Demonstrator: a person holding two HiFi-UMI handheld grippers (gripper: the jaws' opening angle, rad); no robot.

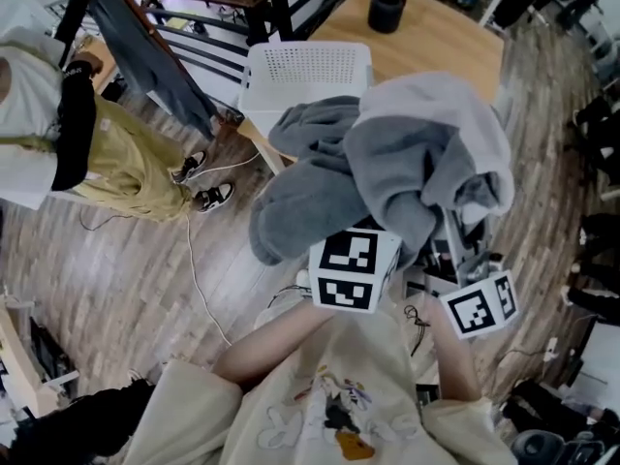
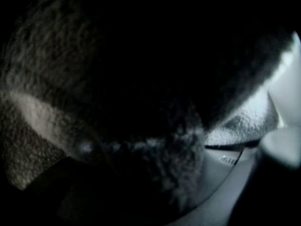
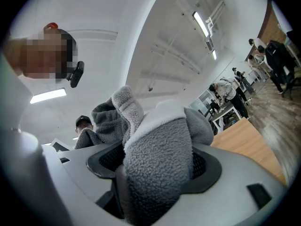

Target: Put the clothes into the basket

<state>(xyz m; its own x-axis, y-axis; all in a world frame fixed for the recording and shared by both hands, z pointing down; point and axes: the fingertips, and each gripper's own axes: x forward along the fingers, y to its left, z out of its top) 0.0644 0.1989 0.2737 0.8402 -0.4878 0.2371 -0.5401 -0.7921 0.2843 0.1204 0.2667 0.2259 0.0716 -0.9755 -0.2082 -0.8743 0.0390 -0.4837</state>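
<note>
The fleece garment (image 1: pixel 407 163) is held up in the air as a crumpled grey bundle in front of the person's chest. In the head view its long axis is seen running from a rounded, darker lobe at the lower left to a paler panel at the upper right. No front or collar can be made out, so which way it faces cannot be told.

Both forearms are stretched forward side by side, the left forearm (image 1: pixel 281 342) angled inward and the right forearm (image 1: pixel 450 356) nearly straight. The left marker cube (image 1: pixel 351 269) and the right marker cube (image 1: pixel 480 303) are seen just below the bundle, with the fingertips buried under the cloth.

The right gripper (image 3: pixel 157 173) is tilted towards the ceiling, and a thick fold of fleece is pinched between its jaws. The left gripper (image 2: pixel 188 173) is draped in fleece and its view is almost dark. A tuft is seen wedged between a shaded jaw and a pale one, so it too is taken as clamped on the cloth.

The white basket (image 1: pixel 305 76) is placed just beyond the bundle, mouth up, against the near left edge of the wooden table (image 1: pixel 455 37). Whether it rests on the table cannot be told. A black cup (image 1: pixel 387 8) is set further back on the tabletop. To the left, open floor is crossed by a cable (image 1: pixel 199 279), and a bystander in yellow trousers (image 1: pixel 136 163) is seated or crouched near a railing.
</note>
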